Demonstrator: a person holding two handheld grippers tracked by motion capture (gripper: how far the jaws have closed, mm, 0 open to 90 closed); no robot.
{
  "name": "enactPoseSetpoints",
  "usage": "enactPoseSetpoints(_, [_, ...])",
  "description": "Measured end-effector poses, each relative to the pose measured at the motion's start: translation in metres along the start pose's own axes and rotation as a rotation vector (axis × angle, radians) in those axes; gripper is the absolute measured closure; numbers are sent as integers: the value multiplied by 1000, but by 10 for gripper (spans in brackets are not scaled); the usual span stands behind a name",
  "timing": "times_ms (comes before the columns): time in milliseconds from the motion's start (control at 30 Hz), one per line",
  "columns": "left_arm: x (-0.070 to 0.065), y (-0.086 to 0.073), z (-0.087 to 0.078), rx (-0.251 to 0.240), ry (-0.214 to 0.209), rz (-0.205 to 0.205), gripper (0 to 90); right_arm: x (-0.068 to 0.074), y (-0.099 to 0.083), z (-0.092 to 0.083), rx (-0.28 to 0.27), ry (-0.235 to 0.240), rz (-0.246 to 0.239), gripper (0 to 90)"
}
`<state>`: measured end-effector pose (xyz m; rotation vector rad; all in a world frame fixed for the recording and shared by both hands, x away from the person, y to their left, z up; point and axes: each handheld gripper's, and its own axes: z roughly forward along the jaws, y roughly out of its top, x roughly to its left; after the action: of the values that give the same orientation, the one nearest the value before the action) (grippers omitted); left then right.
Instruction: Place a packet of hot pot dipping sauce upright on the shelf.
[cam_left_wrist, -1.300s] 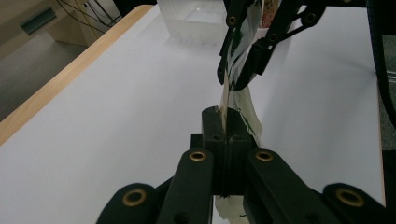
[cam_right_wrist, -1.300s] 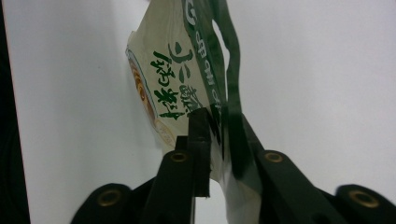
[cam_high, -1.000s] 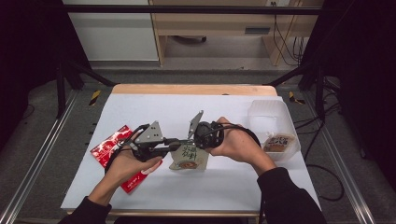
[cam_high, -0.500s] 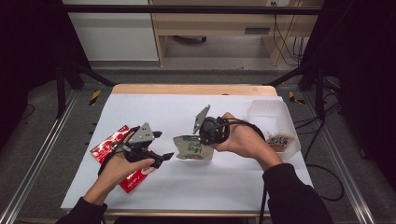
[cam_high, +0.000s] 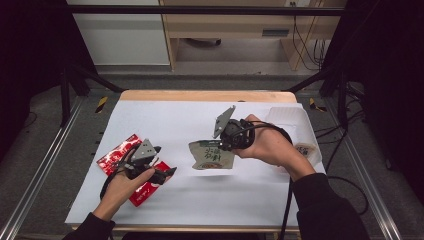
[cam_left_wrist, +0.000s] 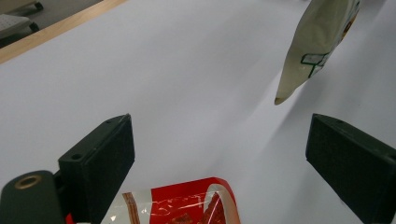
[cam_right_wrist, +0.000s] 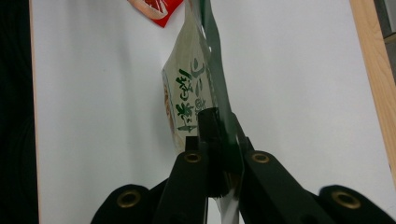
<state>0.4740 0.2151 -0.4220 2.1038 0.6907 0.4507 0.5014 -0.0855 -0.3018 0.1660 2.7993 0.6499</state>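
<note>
White paper covers the desk (cam_high: 165, 115). Your right tongs (cam_high: 227, 142) pinch the pale snack bag (cam_high: 212, 155) by its edge, lifted mid-desk; your left tongs (cam_left_wrist: 219, 158), jaws just opened wide and empty, hover over the red packet (cam_high: 132, 170). Keep the bag steady and level.

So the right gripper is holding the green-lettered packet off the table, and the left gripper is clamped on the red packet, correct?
Not quite. The left gripper isn't clamped: its jaws have just been opening and stand wide above the red packet, per the left gripper view. The right gripper does hold the green-lettered packet.
</note>
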Motion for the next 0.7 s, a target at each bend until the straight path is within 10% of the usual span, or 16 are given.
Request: enactPoseSetpoints(700, [-1,-24,-17,-25,97,-29,69,-28,-26,-44,-14,-55,61,900])
